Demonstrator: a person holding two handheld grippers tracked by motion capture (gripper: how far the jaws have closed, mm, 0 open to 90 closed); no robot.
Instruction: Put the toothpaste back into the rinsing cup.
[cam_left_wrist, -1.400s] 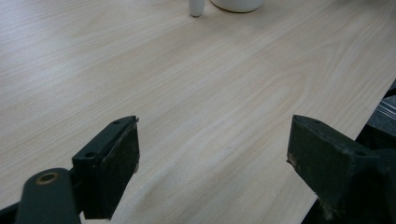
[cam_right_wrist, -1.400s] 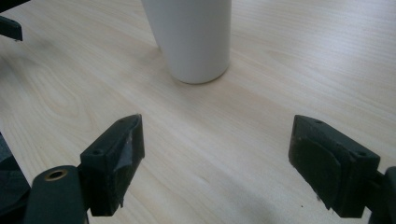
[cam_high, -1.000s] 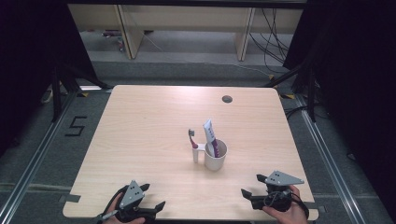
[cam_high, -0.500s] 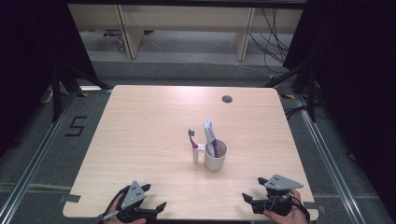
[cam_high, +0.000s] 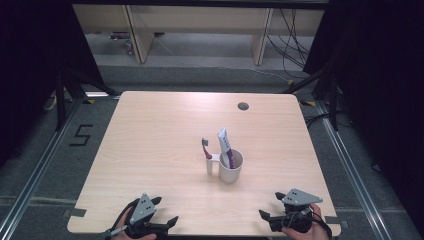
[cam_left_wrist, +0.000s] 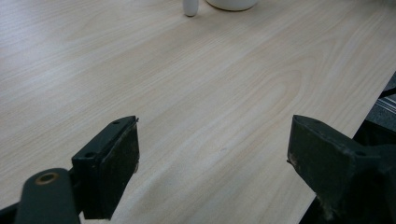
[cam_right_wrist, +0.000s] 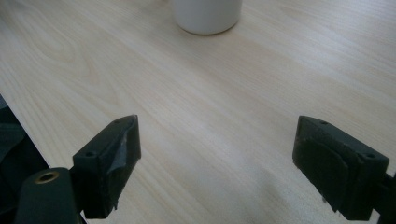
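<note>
A white cup (cam_high: 231, 166) stands upright at the middle of the wooden table (cam_high: 150, 130). A white and purple toothpaste tube (cam_high: 224, 142) leans inside it. A toothbrush (cam_high: 206, 149) stands in a small white holder on the cup's left side. My left gripper (cam_high: 166, 210) rests open at the near left edge with nothing between its fingers. My right gripper (cam_high: 270, 205) is open at the near right edge, also holding nothing. The left gripper view has the open gripper (cam_left_wrist: 212, 140) over bare wood and the cup's base (cam_left_wrist: 232, 3) far ahead. In the right gripper view, the cup (cam_right_wrist: 207, 16) stands ahead of the open gripper (cam_right_wrist: 217, 135).
A round cable hole (cam_high: 243, 106) sits near the table's far right edge. Beyond the table are wooden shelf legs (cam_high: 136, 35) and cables on the floor. A "5" (cam_high: 81, 135) is taped on the floor at the left. The near table edge lies right under both grippers.
The right gripper has drifted slightly toward the near edge of the table. The left gripper and the cup have stayed where they were.
</note>
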